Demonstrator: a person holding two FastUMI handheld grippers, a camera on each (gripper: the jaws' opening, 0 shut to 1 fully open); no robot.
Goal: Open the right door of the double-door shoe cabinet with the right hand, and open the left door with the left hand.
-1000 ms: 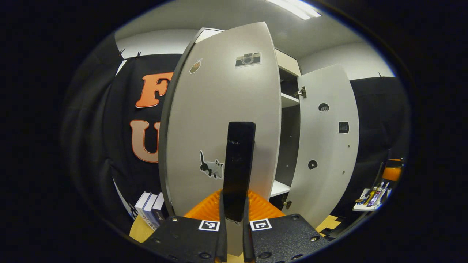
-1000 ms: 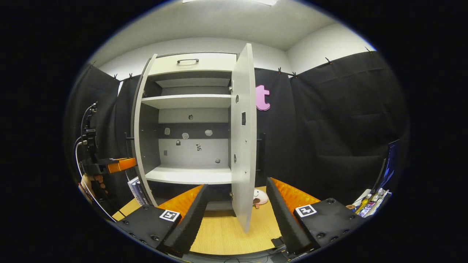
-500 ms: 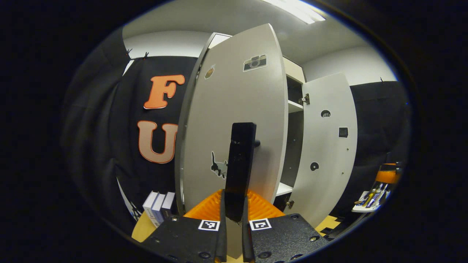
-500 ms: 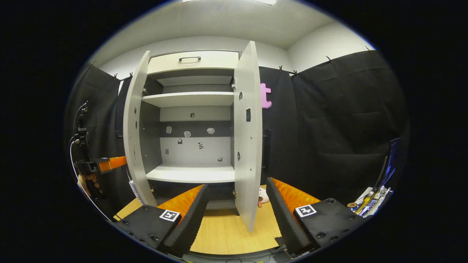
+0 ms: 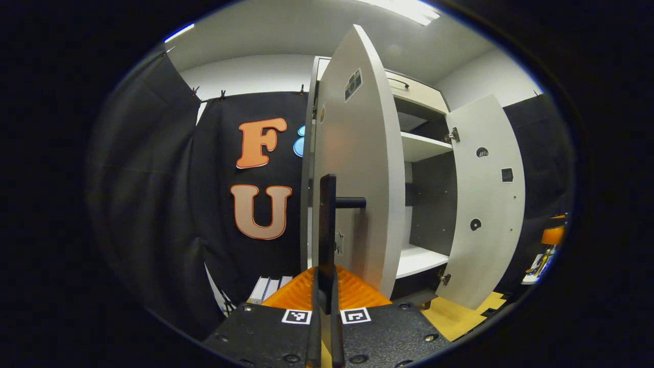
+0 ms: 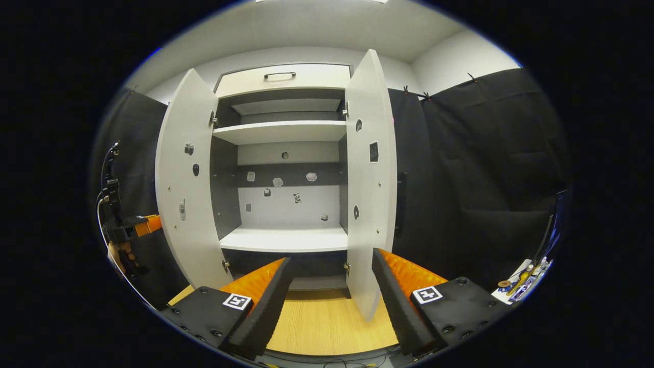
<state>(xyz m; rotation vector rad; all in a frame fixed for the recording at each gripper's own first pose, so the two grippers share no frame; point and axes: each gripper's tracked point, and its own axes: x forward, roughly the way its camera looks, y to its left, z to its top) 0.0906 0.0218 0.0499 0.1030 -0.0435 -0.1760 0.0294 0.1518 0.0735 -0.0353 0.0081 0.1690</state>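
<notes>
My left hand-held gripper point(image 5: 325, 301) stays clamped on the left door's handle point(image 5: 327, 225) to swing it wide, while my right hand-held gripper point(image 6: 329, 296) hangs apart before the open right door point(image 6: 370, 174).

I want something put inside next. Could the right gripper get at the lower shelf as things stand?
Probably yes. The right gripper is open and faces the lower shelf, with the left door and right door swung wide apart.

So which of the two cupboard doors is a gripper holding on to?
The left door. The left gripper is shut on its black handle. The right door stands free, with the right gripper open in front of it.
</notes>
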